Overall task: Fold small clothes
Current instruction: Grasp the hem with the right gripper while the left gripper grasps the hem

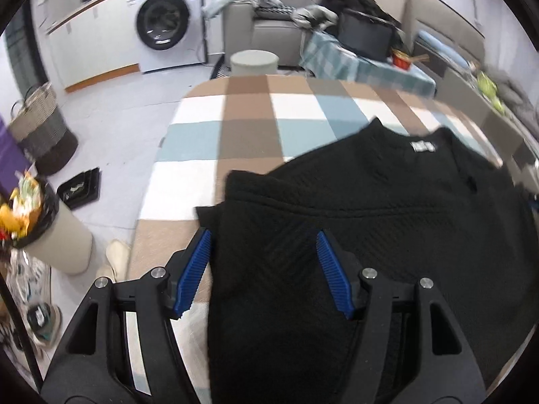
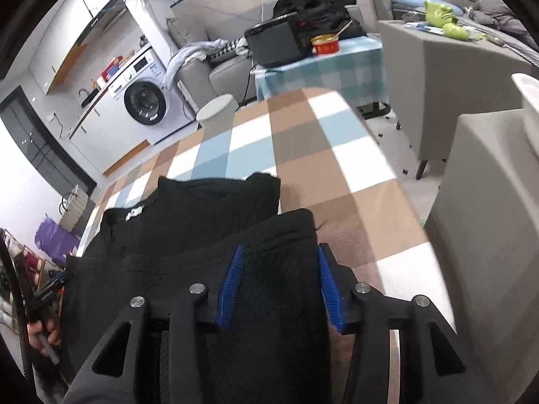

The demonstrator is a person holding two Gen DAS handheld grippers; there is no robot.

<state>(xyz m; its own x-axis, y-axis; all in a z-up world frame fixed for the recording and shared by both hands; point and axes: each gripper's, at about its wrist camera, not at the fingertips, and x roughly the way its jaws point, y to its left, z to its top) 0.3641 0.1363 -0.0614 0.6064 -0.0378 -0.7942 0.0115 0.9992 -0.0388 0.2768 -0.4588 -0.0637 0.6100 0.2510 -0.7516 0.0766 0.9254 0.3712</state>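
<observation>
Checked tablecloth (image 1: 249, 134) bears black sweater (image 1: 387, 202); both jaws spread.

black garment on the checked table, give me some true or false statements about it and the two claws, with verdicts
1. The black garment lies on a checked tablecloth. True.
2. The left claw is shut tight with its blue pads touching. False: the pads stand apart, with black fabric between them.
3. A white label shows at the garment's neckline. True.
4. The right claw hangs over bare tablecloth, away from the garment. False: black fabric lies between its open fingers.
5. The washing machine behind the table is red. False: it is white with a dark round door.
</observation>
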